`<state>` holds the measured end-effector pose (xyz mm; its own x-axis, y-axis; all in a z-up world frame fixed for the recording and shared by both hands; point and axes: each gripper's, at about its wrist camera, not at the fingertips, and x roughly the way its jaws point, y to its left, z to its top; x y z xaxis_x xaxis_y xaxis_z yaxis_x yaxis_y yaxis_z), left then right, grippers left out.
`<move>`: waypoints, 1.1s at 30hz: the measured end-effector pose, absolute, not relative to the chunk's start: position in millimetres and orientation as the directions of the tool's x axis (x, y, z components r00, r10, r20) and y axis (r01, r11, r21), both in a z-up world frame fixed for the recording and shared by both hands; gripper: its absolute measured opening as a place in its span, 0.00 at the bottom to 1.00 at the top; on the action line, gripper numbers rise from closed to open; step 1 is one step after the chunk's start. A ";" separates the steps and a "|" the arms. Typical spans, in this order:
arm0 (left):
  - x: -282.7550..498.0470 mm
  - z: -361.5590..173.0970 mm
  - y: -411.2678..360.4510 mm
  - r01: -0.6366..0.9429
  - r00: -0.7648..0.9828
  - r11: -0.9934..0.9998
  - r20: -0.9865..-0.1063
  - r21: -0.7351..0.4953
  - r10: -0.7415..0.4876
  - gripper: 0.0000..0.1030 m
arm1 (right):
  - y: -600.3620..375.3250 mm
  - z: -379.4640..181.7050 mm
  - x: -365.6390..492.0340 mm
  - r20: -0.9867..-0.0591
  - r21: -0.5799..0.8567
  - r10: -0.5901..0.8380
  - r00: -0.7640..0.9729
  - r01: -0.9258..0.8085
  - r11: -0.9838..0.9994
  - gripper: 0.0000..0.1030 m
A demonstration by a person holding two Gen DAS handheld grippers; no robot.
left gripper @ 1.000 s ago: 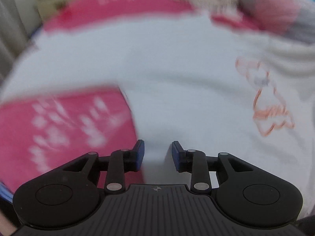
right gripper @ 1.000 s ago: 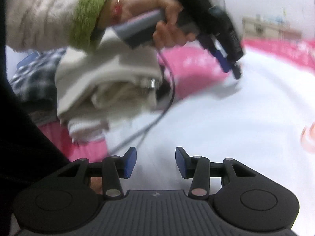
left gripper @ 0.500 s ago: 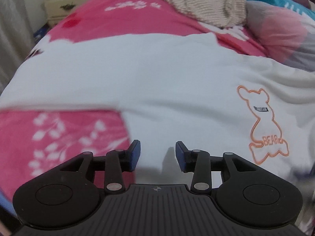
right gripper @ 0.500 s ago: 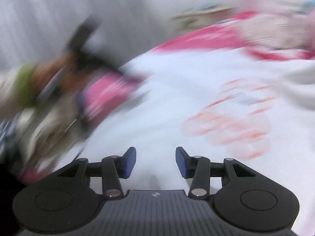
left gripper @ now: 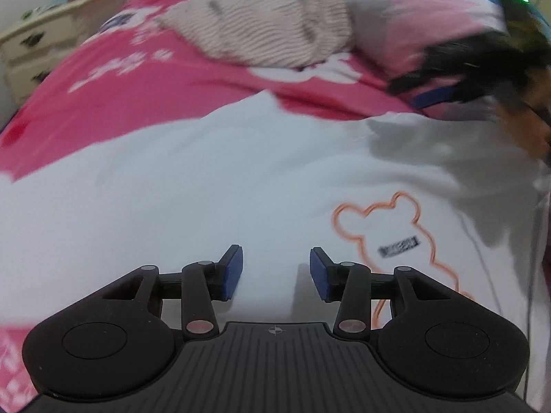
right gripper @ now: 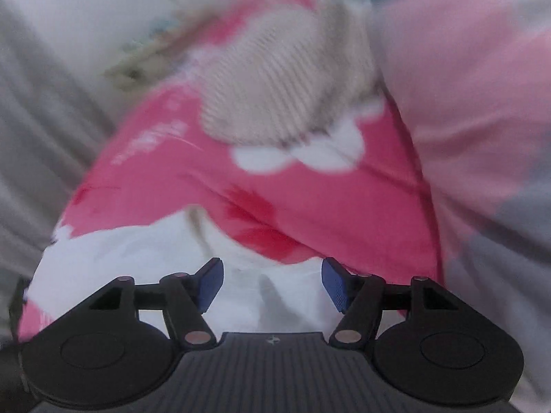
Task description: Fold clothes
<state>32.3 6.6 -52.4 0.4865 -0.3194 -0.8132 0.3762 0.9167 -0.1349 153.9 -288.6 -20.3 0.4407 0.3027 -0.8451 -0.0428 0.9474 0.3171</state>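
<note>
Pink flowered bed (left gripper: 144, 79) filling both views. Spread flat across it, a white shirt (left gripper: 193, 186) with an orange bear outline (left gripper: 389, 227). Beyond, a crumpled striped sweater (left gripper: 261, 31). Left gripper (left gripper: 276, 272) over the shirt, jaws opening, nothing between. Right gripper (right gripper: 272, 284) over the shirt's edge, jaws opening, empty.

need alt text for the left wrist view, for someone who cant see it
A white shirt with an orange bear outline lies spread on a pink floral blanket. The left claw hangs over the shirt, jaws opening with nothing between them. Behind lie a striped beige garment and, blurred at right, the other claw.
</note>
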 end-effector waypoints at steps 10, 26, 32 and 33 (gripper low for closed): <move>47.9 -72.4 -15.3 0.411 0.456 0.893 -0.807 -0.183 -0.376 0.42 | -306.6 -78.6 191.9 -0.931 0.321 0.308 0.196 0.039 0.946 0.63; 71.8 -87.0 -41.1 0.385 0.540 0.908 -0.757 -0.167 -0.368 0.42 | -272.6 -32.3 142.5 -0.769 0.024 0.206 0.605 -0.296 0.955 0.07; 65.4 -96.5 -43.3 0.399 0.555 0.907 -0.753 -0.133 -0.354 0.42 | -262.2 -75.3 134.8 -0.775 -0.160 0.081 0.627 -0.318 0.934 0.07; 64.6 -96.3 -43.0 0.404 0.557 0.906 -0.751 -0.129 -0.356 0.42 | -262.7 -84.3 136.2 -0.785 -0.180 0.057 0.617 -0.315 0.932 0.07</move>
<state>64.6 -43.0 -96.3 0.5567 -0.3555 -0.7508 0.4038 0.9056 -0.1295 136.2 -262.7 -84.3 0.6174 0.0568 -0.7846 -0.3148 0.9319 -0.1802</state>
